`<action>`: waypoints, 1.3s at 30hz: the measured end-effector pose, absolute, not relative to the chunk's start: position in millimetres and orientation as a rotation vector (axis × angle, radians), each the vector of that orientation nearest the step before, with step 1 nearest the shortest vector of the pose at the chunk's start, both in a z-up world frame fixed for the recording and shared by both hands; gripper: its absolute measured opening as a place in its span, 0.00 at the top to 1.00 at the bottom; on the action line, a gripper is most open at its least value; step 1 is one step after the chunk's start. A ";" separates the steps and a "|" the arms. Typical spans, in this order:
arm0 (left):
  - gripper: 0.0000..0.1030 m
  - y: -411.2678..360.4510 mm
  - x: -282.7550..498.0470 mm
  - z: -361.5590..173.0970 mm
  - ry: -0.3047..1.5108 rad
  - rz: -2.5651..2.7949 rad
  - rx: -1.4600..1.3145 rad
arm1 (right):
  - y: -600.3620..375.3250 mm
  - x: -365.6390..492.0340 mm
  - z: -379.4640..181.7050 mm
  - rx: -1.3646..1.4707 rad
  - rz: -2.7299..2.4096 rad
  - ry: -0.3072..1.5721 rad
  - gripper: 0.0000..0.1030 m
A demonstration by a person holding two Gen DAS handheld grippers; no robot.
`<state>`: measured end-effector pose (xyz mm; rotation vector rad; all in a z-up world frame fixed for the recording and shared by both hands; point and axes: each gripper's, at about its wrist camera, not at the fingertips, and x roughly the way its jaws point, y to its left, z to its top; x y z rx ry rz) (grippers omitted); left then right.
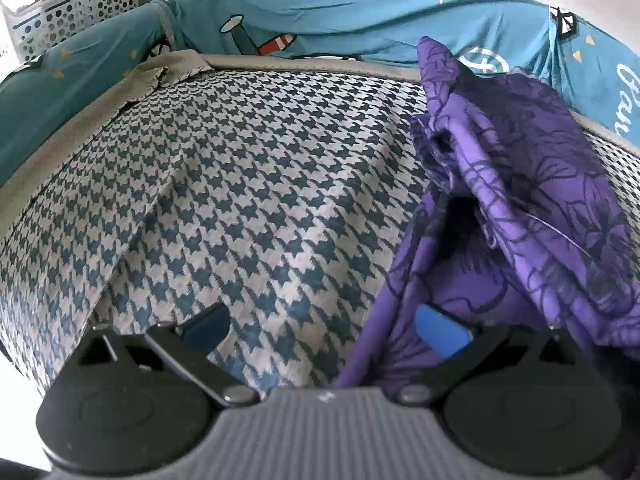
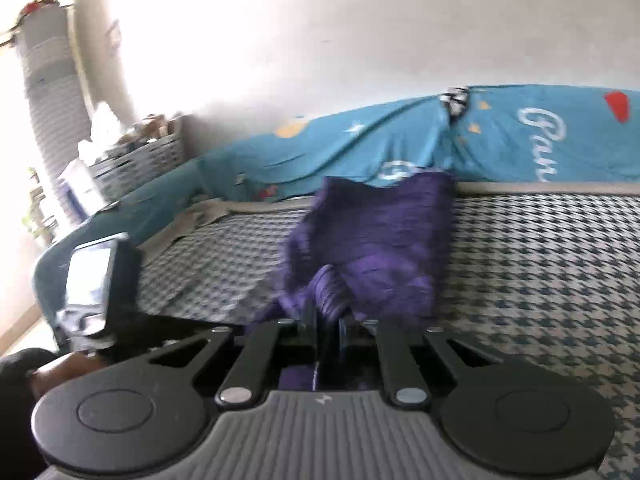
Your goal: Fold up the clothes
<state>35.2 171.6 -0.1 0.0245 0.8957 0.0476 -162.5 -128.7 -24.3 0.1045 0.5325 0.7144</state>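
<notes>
Purple cloth printed with dark flowers [image 2: 372, 236] is pinched between the nearly closed fingers of the right claw [image 2: 328, 320], a bunched fold of it rising straight up from the pads while the rest hangs blurred beyond them, above the houndstooth cover [image 2: 540, 264]. Seen from the left wrist, the same purple cloth [image 1: 520, 184] drapes in the air on the right half of the view, its folds falling down past the right blue pad [image 1: 440, 330] of the left claw [image 1: 324, 328]. That claw stands wide open with nothing pressed between its pads; only the cloth's edge lies against the one pad, and bare houndstooth cover [image 1: 248, 184] shows through the gap.

From the right wrist, the left claw's body [image 2: 94, 280] appears to the left of the purple cloth, low over the cover's near edge.

Beyond the purple cloth, a grey border [image 1: 304, 66] rims the cover's far side, one corner of it crumpled. Behind that border a teal sheet with stars and a plane print [image 1: 360, 12] runs across the back. Farther off, left of the purple cloth, a white perforated basket [image 1: 76, 8] sits against a pale wall [image 2: 360, 40].
</notes>
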 end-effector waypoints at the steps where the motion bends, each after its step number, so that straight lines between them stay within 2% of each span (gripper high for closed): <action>1: 0.00 171.8 33.9 0.1 0.897 0.039 0.020 | -125.4 -167.6 -22.0 0.097 0.733 0.529 0.88; 14: 0.00 195.0 16.9 10.4 0.879 0.005 -0.087 | -78.7 -214.1 -8.2 -0.008 0.923 0.517 0.88; 29: 0.00 256.5 9.5 30.8 0.823 0.059 -0.310 | -24.0 -229.4 -41.8 -0.096 1.043 0.607 0.88; 39: 0.00 269.9 3.9 40.7 0.783 0.099 -0.300 | 10.1 -222.0 -78.1 -0.176 1.079 0.688 0.86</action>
